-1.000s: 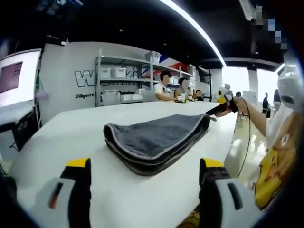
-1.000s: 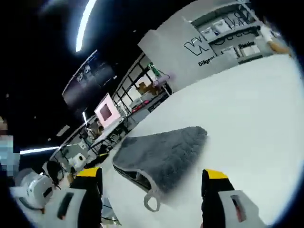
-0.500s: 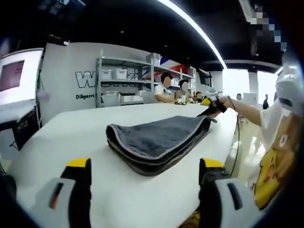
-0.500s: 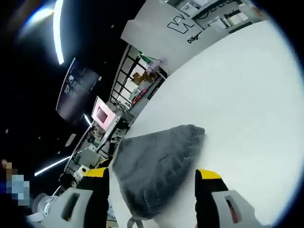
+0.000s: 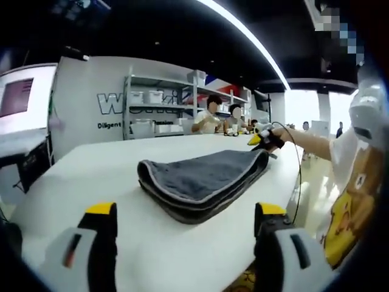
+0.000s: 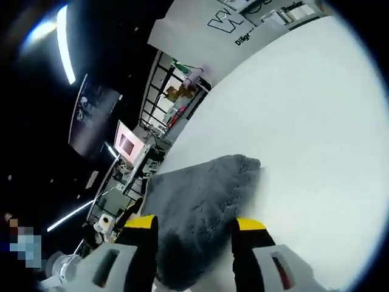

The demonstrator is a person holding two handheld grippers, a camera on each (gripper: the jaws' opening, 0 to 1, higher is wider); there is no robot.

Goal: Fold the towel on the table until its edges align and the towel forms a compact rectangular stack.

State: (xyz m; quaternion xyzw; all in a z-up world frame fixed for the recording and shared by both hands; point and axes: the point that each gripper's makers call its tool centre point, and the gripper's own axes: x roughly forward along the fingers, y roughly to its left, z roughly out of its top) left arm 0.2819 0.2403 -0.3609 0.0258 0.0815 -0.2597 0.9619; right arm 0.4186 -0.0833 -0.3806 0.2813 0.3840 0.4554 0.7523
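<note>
The towel [image 5: 200,182] lies folded on the white table [image 5: 91,176], a grey bundle of several layers with its rounded fold edges facing our left tongs [image 5: 182,243] and its far end reaching toward the table's far edge. In the right gripper view the towel [image 6: 194,213] sits between the jaws of our right tongs [image 6: 194,249], which are narrowed around its near edge; we cannot tell whether they have pinched it yet. Our left tongs are spread wide and hang back, well short of the towel, holding nothing.

We judge the stack close to done but uneven, its layers staggered. To finish well, we should grip all layers at the corner, pull lightly to square the edges, and pin the opposite end with the left tongs so the bundle does not slide.
</note>
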